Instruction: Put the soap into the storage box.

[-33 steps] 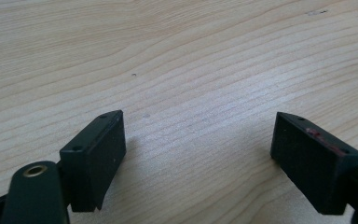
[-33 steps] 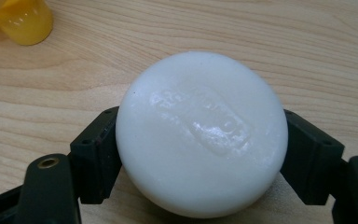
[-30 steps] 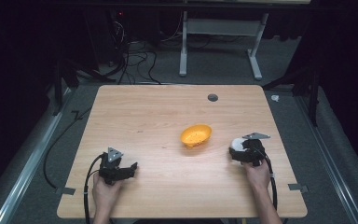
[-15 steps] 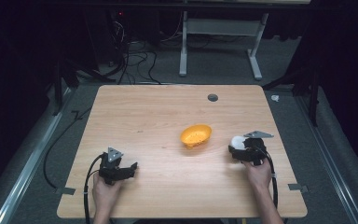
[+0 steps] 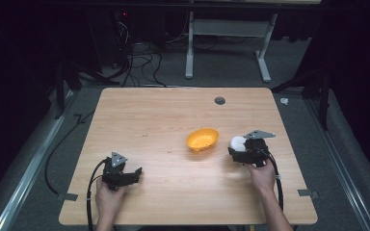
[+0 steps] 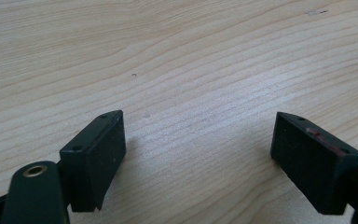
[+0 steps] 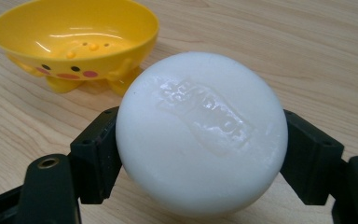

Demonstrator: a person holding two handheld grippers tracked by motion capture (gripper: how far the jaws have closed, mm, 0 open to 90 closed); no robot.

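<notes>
Between the jaws of my right gripper [image 7: 200, 154] sits a white soap bar [image 7: 201, 133], pinched at its two rounded ends so that its long axis runs straight from one jaw to the other. Its broad face, with an embossed mark running slantwise across it, is turned up toward my camera. Just ahead of the soap and off to my left stands a yellow bowl [image 7: 74, 37] on small feet, mouth up, not touching the soap. My left gripper [image 6: 200, 158] has its jaws spread wide over bare wooden table [image 6: 191, 60], holding nothing.
</notes>
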